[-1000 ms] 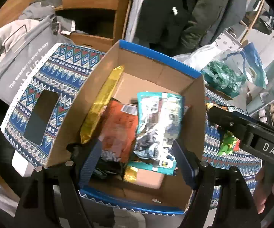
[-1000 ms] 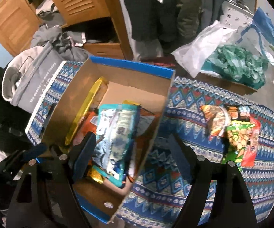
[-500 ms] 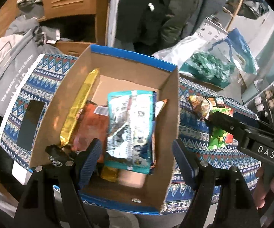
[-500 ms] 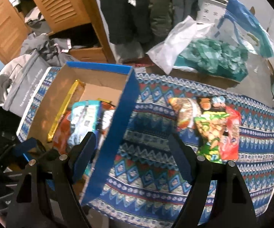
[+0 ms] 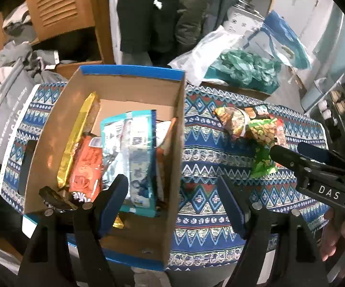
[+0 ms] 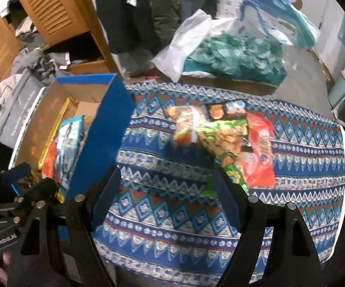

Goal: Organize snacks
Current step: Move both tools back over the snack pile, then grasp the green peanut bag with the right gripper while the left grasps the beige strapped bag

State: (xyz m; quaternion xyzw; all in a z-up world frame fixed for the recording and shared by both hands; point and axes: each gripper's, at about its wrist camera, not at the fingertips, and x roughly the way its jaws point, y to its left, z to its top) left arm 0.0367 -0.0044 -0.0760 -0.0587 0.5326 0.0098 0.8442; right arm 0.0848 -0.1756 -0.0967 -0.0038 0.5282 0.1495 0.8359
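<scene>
- The loose snack packets [image 6: 222, 141] are lying in an overlapping pile on the patterned cloth [image 6: 172, 215], at about 1 o'clock from the right gripper [image 6: 166, 197], near it but apart from it.
- They are looking like thin foil bags: probably light, soft, crinkly and a bit slippery, with crushable contents inside, so a flat sealed edge is seeming the safest place to pinch, not the puffed middle.
- The green packet [image 6: 225, 143] is sitting on top with its lower corner pointing toward the gripper, likely the easiest hold; the red packet [image 6: 260, 153] is lying at its 3 o'clock, partly tucked under.
- The right gripper's fingers are standing wide apart and gripping nothing.
- The cardboard box [image 5: 172, 143] is standing at 9 o'clock of the pile, already holding a teal packet [image 5: 134, 157], an orange packet [image 5: 86, 167] and a gold bar [image 5: 76, 141].
- The left gripper [image 5: 172, 202] is hanging over the box's right wall, fingers spread and empty.
- The left view is showing the box's inside and the right gripper [image 5: 315, 167] from the side; the right view is showing the whole pile, which the left view is partly hiding.
</scene>
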